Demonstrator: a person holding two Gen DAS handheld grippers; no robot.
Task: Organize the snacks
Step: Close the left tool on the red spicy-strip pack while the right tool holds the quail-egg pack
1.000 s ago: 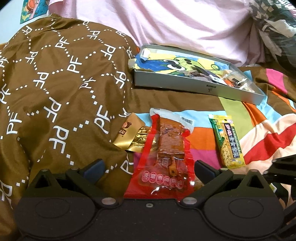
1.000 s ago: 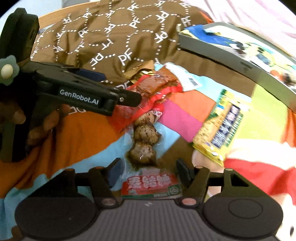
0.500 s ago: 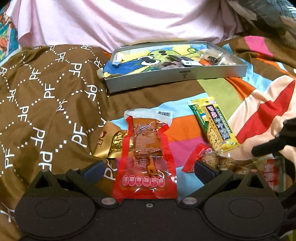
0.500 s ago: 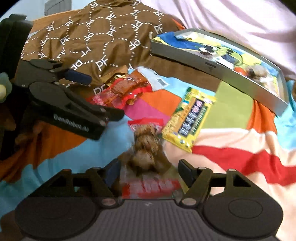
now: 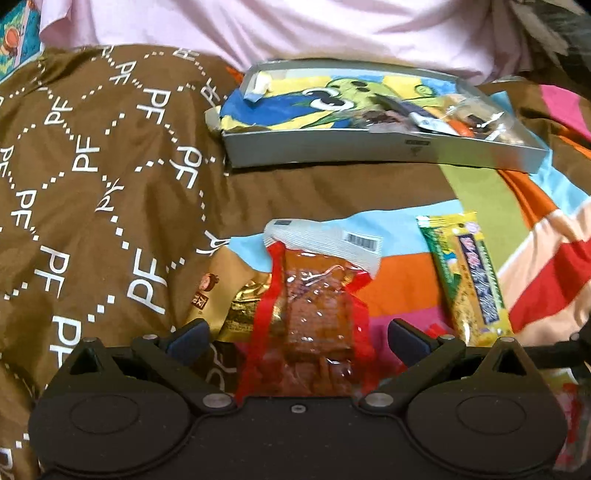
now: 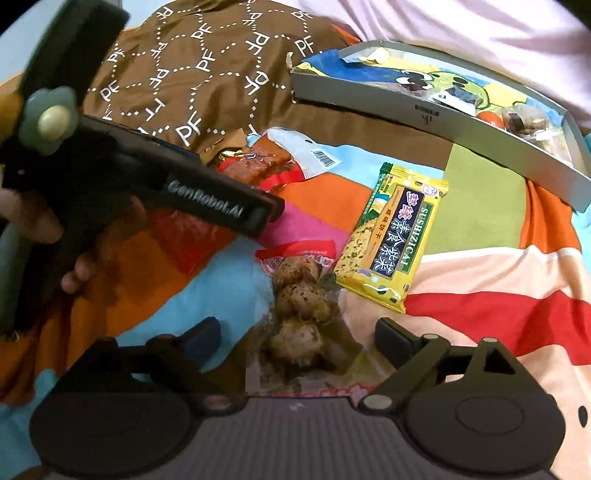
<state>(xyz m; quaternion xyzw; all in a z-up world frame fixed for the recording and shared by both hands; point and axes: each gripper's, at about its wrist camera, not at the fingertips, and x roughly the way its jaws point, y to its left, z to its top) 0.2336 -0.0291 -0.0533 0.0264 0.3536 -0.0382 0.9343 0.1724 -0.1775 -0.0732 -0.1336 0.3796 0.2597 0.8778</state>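
Observation:
My left gripper (image 5: pixel 295 338) is open, its fingers either side of a red clear packet of brown dried tofu (image 5: pixel 314 317) lying on the bedspread. A gold snack packet (image 5: pixel 229 299) lies just left of it. My right gripper (image 6: pixel 299 338) is open around a clear packet of brown meatballs (image 6: pixel 301 314). A yellow-green biscuit packet (image 6: pixel 393 236) lies to its right, also in the left wrist view (image 5: pixel 469 275). A grey box tray (image 6: pixel 417 110) with a cartoon lining holds several small snacks at the back, also in the left wrist view (image 5: pixel 369 147).
A brown quilt with white PF lettering (image 5: pixel 92 184) is bunched on the left. A pink pillow (image 5: pixel 295 29) lies behind the tray. The striped bedspread (image 6: pixel 498 277) spreads to the right. The hand-held left gripper (image 6: pixel 147 184) crosses the right wrist view.
The left gripper has moved forward over the red tofu packet, which now reaches deeper between its fingers. The right gripper has stayed over the meatball packet, its jaws wider apart.

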